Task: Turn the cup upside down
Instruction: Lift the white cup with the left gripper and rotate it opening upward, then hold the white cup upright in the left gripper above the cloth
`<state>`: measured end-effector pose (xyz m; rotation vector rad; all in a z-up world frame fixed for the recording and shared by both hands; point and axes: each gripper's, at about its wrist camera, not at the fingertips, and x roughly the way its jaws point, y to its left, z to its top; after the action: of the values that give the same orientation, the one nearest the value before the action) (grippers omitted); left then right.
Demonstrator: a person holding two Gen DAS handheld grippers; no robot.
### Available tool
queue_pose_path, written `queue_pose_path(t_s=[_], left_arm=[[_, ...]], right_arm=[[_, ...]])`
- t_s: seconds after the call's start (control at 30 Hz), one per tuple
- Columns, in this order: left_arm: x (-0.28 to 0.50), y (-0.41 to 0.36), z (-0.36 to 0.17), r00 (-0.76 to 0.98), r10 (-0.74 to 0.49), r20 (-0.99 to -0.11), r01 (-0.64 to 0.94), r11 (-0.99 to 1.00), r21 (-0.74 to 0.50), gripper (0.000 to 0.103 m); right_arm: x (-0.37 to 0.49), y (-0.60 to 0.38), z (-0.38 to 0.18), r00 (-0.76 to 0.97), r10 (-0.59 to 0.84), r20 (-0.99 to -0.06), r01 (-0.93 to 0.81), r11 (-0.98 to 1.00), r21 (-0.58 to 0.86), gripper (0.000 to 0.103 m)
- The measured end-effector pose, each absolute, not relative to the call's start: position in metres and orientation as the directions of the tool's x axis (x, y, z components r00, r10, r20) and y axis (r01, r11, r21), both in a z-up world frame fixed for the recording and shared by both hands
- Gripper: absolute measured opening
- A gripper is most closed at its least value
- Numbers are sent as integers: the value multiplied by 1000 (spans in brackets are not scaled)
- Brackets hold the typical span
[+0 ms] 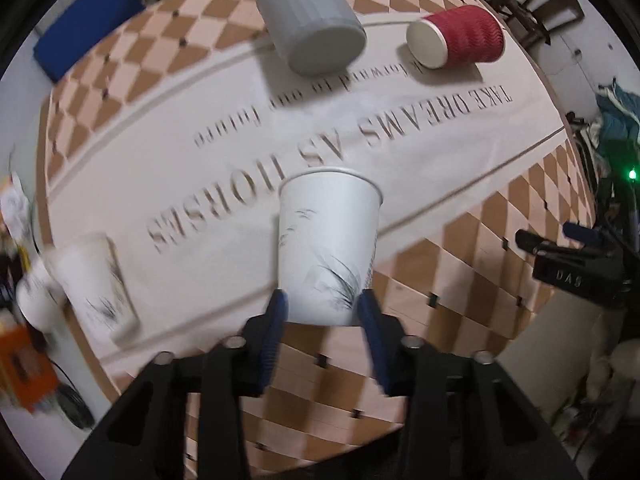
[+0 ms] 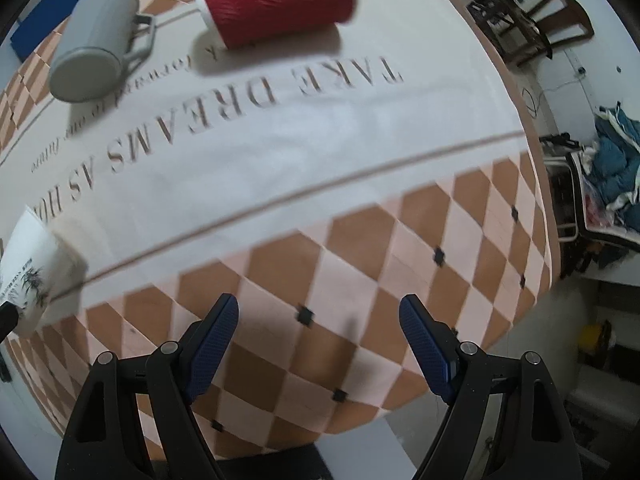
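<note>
Two claws, left claw (image 1: 322, 312) clamping paper cup (image 1: 328, 244) (base), right claw (image 2: 320, 320) wide.

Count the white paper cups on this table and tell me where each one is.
2. One white paper cup is clamped in the left gripper; the other white cup sits at the table's left edge. More may be outside view.

At the lower left of the left wrist view, a second white paper cup (image 1: 100, 284) is motion-blurred. In the right wrist view, the held paper cup (image 2: 32, 268) is cut off by the left edge, its print unreadable.
</note>
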<state>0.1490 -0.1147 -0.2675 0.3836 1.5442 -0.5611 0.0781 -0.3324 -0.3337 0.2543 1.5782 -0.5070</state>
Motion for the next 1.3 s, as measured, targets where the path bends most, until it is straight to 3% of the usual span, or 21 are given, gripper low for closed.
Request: queue_pose_path(t_s=[0.23, 0.53, 0.7, 0.83, 0.93, 1.1, 1.3], left_arm=[[120, -144, -270, 21, -27, -999, 638, 770, -8, 37], [82, -218, -291, -69, -17, -997, 793, 606, -65, 46], [52, -242, -308, 35, 57, -998, 863, 501, 59, 49], [78, -234, -304, 12, 19, -1000, 755, 656, 21, 47], [115, -210, -302, -45, -59, -997, 529, 845, -74, 47], [157, -168, -321, -95, -158, -983, 158, 972, -171, 47], [163, -162, -329, -101, -191, -976, 87, 976, -200, 52]], right_arm=[[60, -342, -346, -83, -99, -992, 417, 901, -125, 84], [59, -382, -354, -68, -23, -997, 443, 895, -51, 84], [48, -419, -356, -78, -27, -997, 466, 883, -60, 84], [38, -445, -357, -82, -11, -997, 496, 867, -51, 84], [37, -453, -355, -76, -7, -997, 487, 872, -43, 84], [47, -450, -350, -65, -1, -998, 460, 887, -30, 84], [67, -426, -344, -73, 1, -997, 407, 913, -29, 84]])
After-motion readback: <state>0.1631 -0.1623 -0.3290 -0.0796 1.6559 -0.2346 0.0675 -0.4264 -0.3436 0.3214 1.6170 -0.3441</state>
